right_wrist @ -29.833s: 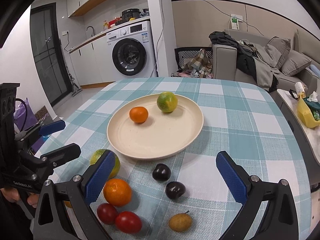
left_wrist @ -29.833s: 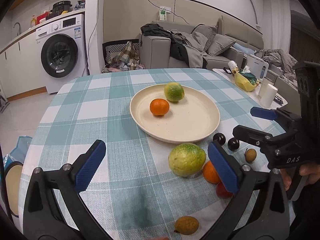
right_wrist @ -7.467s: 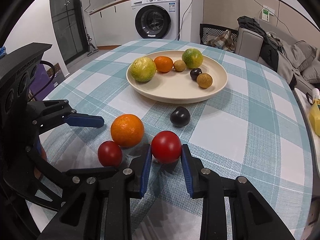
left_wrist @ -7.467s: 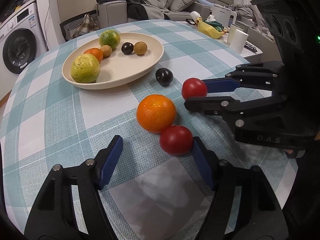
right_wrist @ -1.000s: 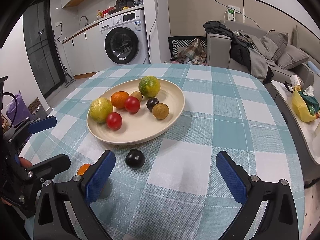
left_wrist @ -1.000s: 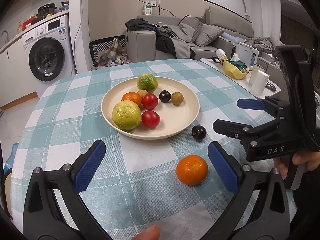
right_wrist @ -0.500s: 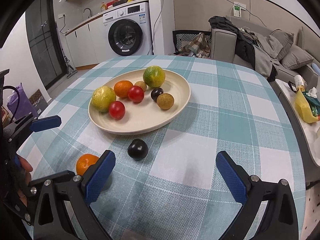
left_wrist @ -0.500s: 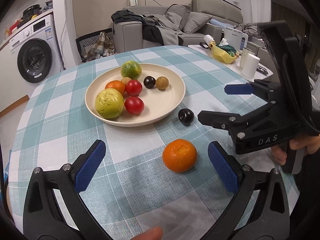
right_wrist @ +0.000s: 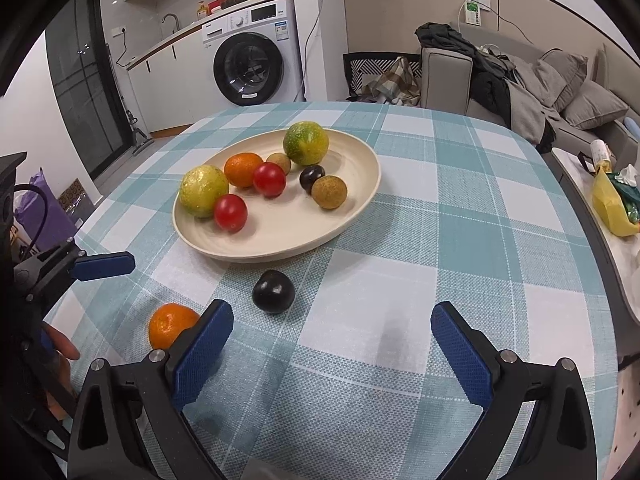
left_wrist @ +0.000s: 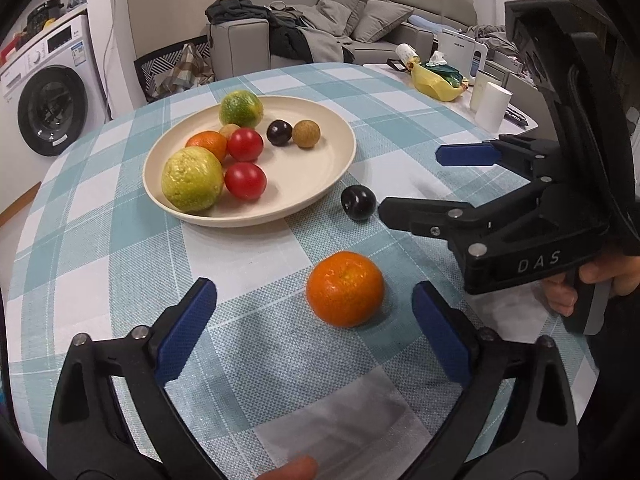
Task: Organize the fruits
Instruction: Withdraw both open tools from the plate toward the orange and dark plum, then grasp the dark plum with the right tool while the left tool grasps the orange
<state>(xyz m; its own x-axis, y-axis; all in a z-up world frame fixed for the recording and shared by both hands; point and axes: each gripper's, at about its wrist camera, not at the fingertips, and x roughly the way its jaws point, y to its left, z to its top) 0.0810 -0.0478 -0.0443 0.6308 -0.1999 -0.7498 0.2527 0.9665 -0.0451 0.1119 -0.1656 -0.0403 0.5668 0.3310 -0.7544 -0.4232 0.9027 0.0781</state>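
Two fruits remain on the bench: the orange (left_wrist: 345,288) sits between your left gripper's (left_wrist: 314,340) unclenched, just-narrowing jaws, nearer the right pad, untouched; it looks firm, round and rollable, so pinch across its widest middle.

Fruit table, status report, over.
Left gripper open, jaws just closing, orange between them, untouched. Right gripper open, empty. Dark plum loose beside plate. Nothing in the way.
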